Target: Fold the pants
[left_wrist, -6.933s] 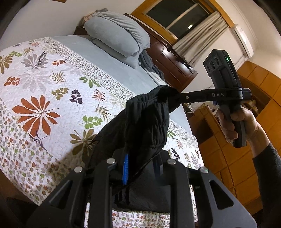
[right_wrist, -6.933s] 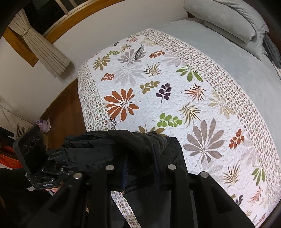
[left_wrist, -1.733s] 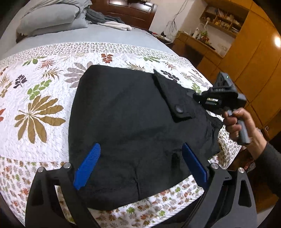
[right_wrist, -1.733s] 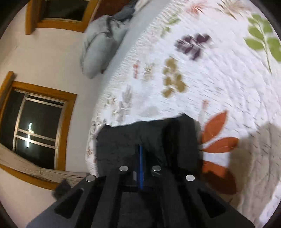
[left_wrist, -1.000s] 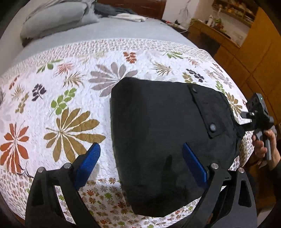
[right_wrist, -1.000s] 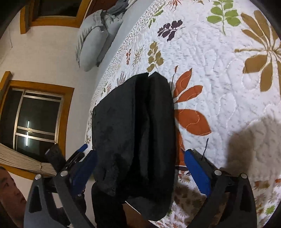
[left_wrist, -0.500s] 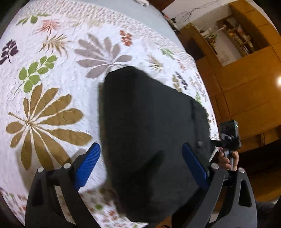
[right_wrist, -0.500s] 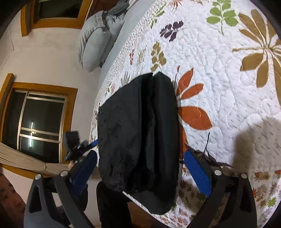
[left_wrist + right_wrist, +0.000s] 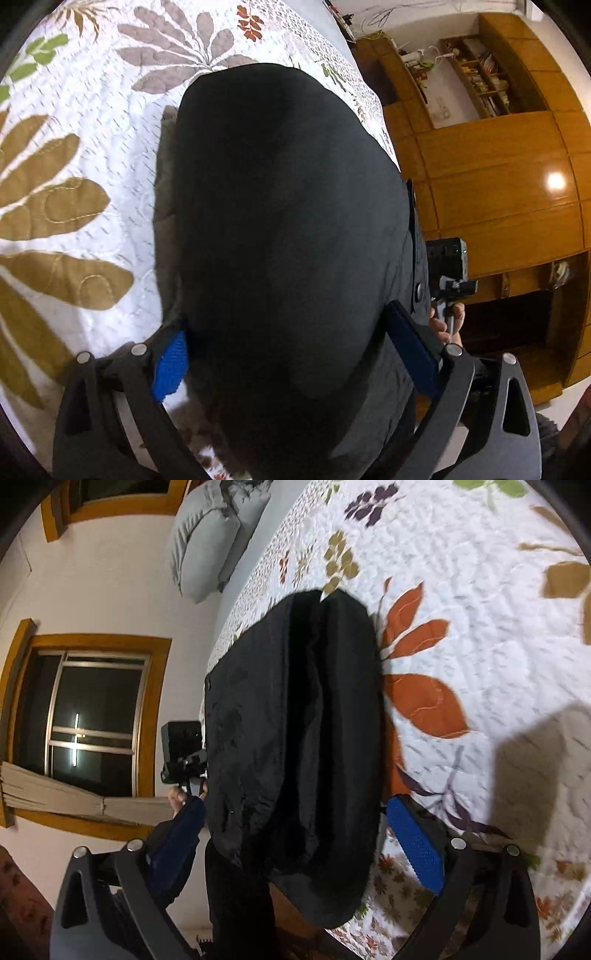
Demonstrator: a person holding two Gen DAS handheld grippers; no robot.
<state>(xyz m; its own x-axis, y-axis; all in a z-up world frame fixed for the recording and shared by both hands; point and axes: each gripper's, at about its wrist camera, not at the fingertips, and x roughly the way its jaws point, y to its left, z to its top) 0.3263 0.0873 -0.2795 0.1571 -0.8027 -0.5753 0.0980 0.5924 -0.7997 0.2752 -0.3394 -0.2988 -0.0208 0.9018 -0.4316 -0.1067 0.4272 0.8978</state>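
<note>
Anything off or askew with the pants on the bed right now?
Slightly. The folded black pants lie at the edge of the floral quilted bedspread, with the near end drooping over it. Both the left gripper and right gripper are open, straddling the bundle.

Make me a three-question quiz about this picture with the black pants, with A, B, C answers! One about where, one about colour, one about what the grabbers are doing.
1. Where do the pants lie?
A. on the flowery quilt
B. on the floor
C. on the grey pillow

2. What colour are the pads on the gripper fingers?
A. red
B. blue
C. yellow

3. How do the left gripper and right gripper stand?
A. both shut on the pants
B. one open, one shut
C. both open, fingers spread to either side of the pants

Answers:
1 A, leaf-patterned quilt shows all round the black cloth.
2 B, blue pads show in both views.
3 C, each view shows the pads far apart, clamping nothing.
</note>
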